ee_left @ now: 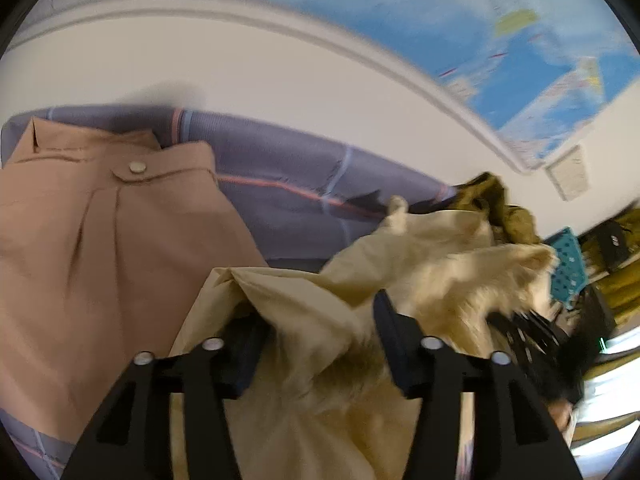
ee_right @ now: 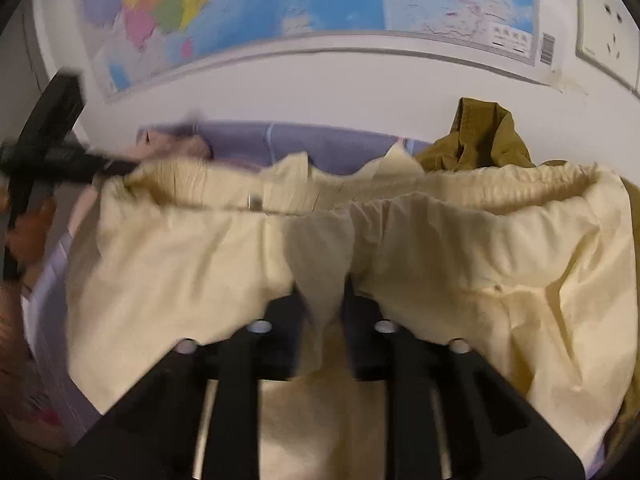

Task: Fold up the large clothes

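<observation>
We hold a pair of pale yellow cotton trousers with an elastic waistband [ee_right: 400, 232] between both claws, above a lavender bedsheet with pink and blue stripes [ee_left: 288, 168]. Our right gripper [ee_right: 320, 296] has its two black fingers drawn nearly together, pinching a fold of the yellow cloth near the crotch seam, while the gathered waistband stretches left to right across the far side of that view. Our left gripper [ee_left: 316, 320] has its fingers set wider apart, with a bunch of the same yellow fabric filling the space between them; we cannot tell how firmly it bites. In the right wrist view the left gripper [ee_right: 116, 170] shows at the far left, at the waistband's corner. A folded tan pleated garment with a metal snap button [ee_left: 100, 248] lies on the sheet to the left. A crumpled olive-green garment [ee_right: 476, 140] sits at the far right against the white wall, below a colourful wall map [ee_right: 304, 4].
</observation>
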Demonstrator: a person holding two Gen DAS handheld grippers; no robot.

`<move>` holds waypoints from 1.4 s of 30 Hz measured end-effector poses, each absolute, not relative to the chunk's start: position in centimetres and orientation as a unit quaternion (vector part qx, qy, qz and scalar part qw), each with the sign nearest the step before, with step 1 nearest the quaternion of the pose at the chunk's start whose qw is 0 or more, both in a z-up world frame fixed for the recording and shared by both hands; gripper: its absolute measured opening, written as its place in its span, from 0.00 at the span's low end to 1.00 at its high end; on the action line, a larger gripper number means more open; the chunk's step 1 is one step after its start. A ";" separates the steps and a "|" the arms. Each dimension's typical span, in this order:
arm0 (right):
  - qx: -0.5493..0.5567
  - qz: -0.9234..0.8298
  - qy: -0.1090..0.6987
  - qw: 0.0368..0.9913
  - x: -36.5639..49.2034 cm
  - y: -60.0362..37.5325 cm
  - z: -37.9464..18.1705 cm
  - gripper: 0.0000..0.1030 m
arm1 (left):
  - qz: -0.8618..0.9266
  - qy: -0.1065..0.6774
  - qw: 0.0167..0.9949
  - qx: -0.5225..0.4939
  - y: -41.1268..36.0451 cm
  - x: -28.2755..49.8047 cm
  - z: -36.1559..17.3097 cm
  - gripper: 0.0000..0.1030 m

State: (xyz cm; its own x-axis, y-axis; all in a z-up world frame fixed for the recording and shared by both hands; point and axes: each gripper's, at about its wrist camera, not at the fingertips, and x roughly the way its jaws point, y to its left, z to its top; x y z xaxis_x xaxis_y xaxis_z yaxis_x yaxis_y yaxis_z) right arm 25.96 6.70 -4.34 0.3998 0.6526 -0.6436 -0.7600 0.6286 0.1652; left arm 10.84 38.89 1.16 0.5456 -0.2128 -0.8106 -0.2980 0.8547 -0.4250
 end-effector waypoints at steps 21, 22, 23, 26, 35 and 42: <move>0.004 0.417 0.272 0.868 25.6 -1.9 -1.4 0.73 | 0.016 0.464 0.882 -0.085 31.1 9.2 -1.9 0.74; 0.008 0.408 0.263 0.874 24.7 -4.1 -1.5 0.79 | 0.022 0.462 0.882 -0.085 31.3 9.3 -1.9 0.74; 0.010 0.389 0.257 0.885 23.9 -6.4 -2.1 0.81 | 0.028 0.463 0.882 -0.087 31.4 9.7 -2.0 0.74; 0.014 0.339 0.277 0.899 22.9 -10.8 -4.7 0.82 | 0.041 0.459 0.883 -0.090 31.5 9.7 -2.3 0.74; 0.092 0.331 0.329 0.880 21.2 -15.7 -12.1 0.30 | 0.053 0.376 0.920 -0.099 32.5 0.8 0.4 0.84; 0.099 0.321 0.282 0.899 21.7 -18.3 -8.0 0.09 | 0.135 0.407 0.894 -0.128 36.4 -3.6 -1.8 0.83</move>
State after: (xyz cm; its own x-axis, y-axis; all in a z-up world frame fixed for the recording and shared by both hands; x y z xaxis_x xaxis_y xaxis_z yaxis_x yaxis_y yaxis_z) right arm 21.73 -18.31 -8.02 0.6351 0.6327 -0.4431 -0.5210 0.7744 0.3589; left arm -3.62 36.43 -1.82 0.6318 0.1375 -0.7629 -0.3465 0.9305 -0.1193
